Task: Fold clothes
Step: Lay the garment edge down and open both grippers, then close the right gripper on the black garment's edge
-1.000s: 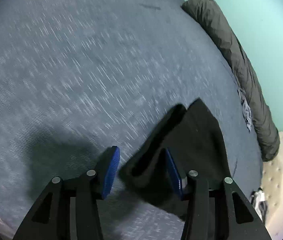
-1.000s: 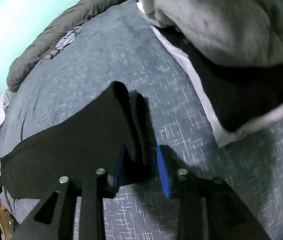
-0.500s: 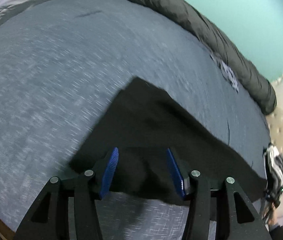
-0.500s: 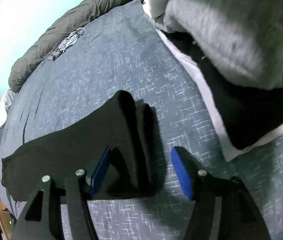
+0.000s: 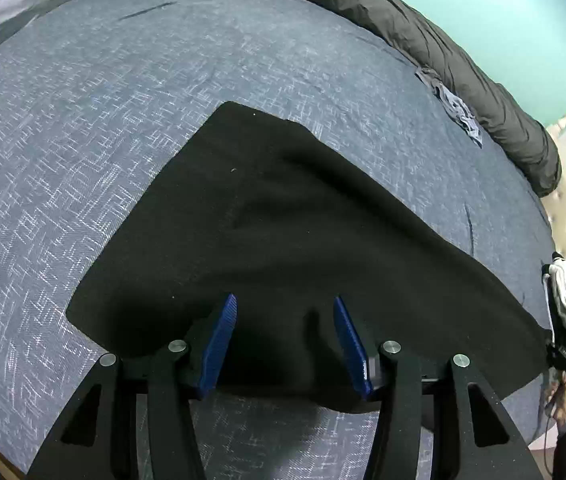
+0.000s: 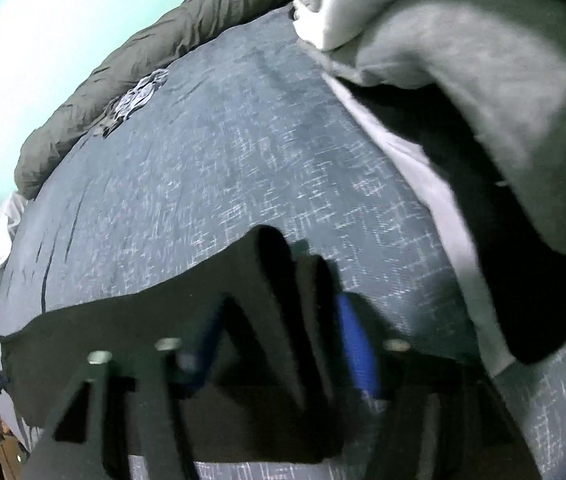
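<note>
Black cloth (image 5: 283, 216) betw. both tongs: left (image 5: 285, 344) apart, right (image 6: 279, 340) closing.

The right gripper (image 6: 279, 340) is blurred, so whether its pads press the black cloth (image 6: 131, 340) cannot be told, the cloth's near edge is hidden behind both grippers' bodies, the grey pile (image 6: 483, 60) runs off the frame, and a hand (image 5: 563, 404) is cut off.
</note>
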The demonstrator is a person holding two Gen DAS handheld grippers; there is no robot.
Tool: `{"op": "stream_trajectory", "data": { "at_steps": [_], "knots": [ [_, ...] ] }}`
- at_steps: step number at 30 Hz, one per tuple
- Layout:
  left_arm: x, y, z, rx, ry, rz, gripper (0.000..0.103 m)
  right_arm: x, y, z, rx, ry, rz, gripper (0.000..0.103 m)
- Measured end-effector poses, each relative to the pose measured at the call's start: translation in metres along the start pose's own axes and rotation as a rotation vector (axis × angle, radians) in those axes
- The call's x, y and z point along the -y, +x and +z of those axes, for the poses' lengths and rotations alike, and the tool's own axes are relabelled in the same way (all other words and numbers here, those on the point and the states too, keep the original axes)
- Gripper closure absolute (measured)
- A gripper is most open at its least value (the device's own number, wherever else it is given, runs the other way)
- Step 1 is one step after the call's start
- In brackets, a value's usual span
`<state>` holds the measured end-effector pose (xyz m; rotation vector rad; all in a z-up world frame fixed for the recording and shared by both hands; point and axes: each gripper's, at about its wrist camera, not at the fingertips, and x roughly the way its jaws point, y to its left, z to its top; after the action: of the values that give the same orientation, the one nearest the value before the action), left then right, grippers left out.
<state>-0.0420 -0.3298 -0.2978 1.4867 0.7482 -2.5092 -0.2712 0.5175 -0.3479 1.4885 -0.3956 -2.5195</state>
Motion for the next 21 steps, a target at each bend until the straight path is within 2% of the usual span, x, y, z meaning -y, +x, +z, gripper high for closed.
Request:
{"op": "stream_trajectory", "data": {
  "at_steps": [1,3,6,9,12,14,16,18,21],
  "knots": [
    [0.000,0.001,0.000,-0.001,0.000,0.000,0.048,0.001,-0.001,0.000,0.011,0.002,-0.001,0.085],
    [0.001,0.004,-0.001,-0.004,0.003,0.004,0.048,0.004,-0.008,0.000,0.050,0.020,0.011,0.091],
    [0.001,0.006,-0.002,-0.003,0.000,0.006,0.048,0.004,-0.017,0.001,0.113,0.022,-0.023,0.093],
    [0.001,0.007,-0.002,-0.005,0.001,0.002,0.048,0.004,-0.008,-0.001,0.085,0.012,-0.086,0.093],
    [0.000,0.007,-0.002,-0.005,0.004,-0.008,0.048,0.005,-0.008,-0.003,0.086,0.025,-0.081,0.092],
    [-0.002,0.006,-0.002,-0.002,-0.002,-0.020,0.048,0.004,-0.011,-0.005,0.080,0.014,-0.080,0.078],
    [-0.002,0.007,-0.002,0.001,0.002,-0.023,0.048,0.008,-0.016,-0.007,0.065,0.019,-0.082,0.053],
    [-0.003,0.007,-0.003,0.005,-0.001,-0.027,0.048,0.014,-0.020,-0.011,0.044,0.041,-0.070,0.044],
    [-0.003,0.008,-0.003,0.016,-0.008,-0.031,0.048,0.025,-0.025,-0.020,0.010,0.093,-0.034,0.044]
  ]
}}
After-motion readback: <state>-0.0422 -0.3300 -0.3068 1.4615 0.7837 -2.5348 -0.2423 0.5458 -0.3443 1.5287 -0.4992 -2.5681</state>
